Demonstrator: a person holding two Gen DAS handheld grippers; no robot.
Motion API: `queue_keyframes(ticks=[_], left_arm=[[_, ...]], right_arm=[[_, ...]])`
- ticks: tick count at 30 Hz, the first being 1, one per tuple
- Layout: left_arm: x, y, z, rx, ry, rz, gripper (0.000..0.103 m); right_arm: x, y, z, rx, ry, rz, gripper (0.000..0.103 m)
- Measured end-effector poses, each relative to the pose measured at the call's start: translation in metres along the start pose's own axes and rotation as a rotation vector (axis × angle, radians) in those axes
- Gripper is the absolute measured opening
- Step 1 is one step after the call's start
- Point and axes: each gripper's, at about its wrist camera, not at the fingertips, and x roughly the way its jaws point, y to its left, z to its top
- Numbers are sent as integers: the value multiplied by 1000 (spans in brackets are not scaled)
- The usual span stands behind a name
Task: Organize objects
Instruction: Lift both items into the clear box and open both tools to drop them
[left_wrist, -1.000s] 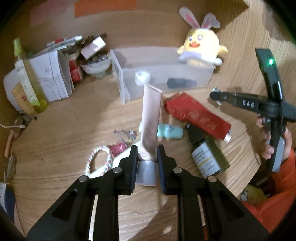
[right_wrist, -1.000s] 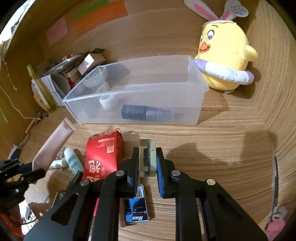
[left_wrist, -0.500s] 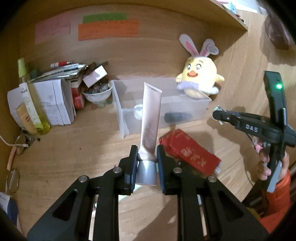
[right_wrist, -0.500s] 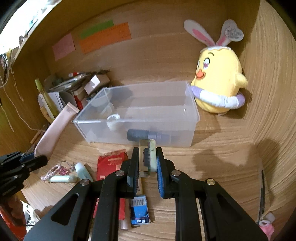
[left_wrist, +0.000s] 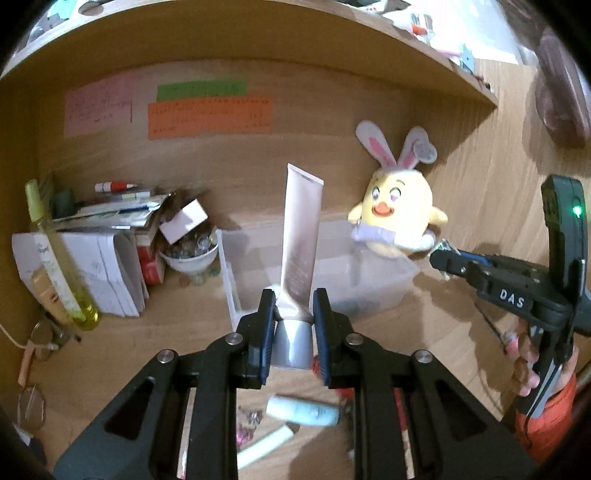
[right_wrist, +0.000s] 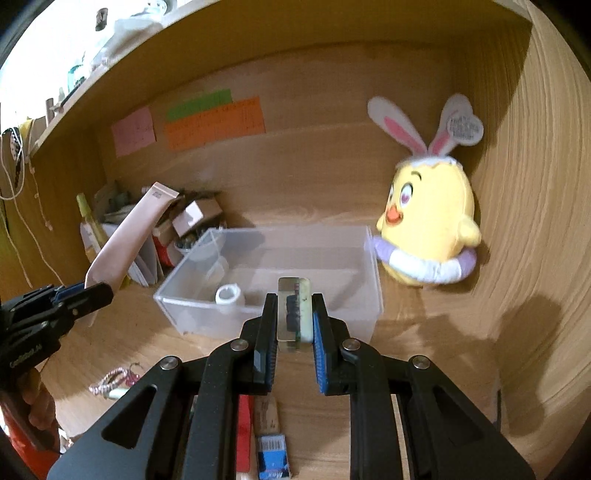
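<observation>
Pink tube (left_wrist: 301, 236): upright in my left gripper (left_wrist: 294, 314), clamped near its cap, above the desk.
Small clear case (right_wrist: 294, 314): pinched in my right gripper (right_wrist: 294, 319).
Clear bin (right_wrist: 373, 291): ahead, holds 2 items.
Handling: I clear the near wall, then release low inside.

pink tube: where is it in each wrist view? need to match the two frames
Left wrist: the pink tube stands upright at centre, its grey cap end clamped in the left tongs, in front of the clear bin.
Right wrist: the same tube slants up at the left edge, above the left tongs, left of the bin.
Shared landmark: the yellow bunny-eared plush beside the bin.
</observation>
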Motion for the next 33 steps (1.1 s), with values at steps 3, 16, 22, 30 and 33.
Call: queue_keyframes(ticks=[3,16,22,30,33], left_arm=[[4,5,12,-19,-16,3,20],[39,19,45,-75,-14,14,20],[61,28,46,-107,22,6,20],[104,44,35,-160,125,20,20],[116,49,30,-180,157,18,20]], right_arm=[[0,1,9,-10,-21,0,15],[17,6,45,-50,-72,14,15],[36,7,59,-74,-63,10,15],[72,-3,64,-54,-3,16,15],[85,-7,60,-45,26,13,15]])
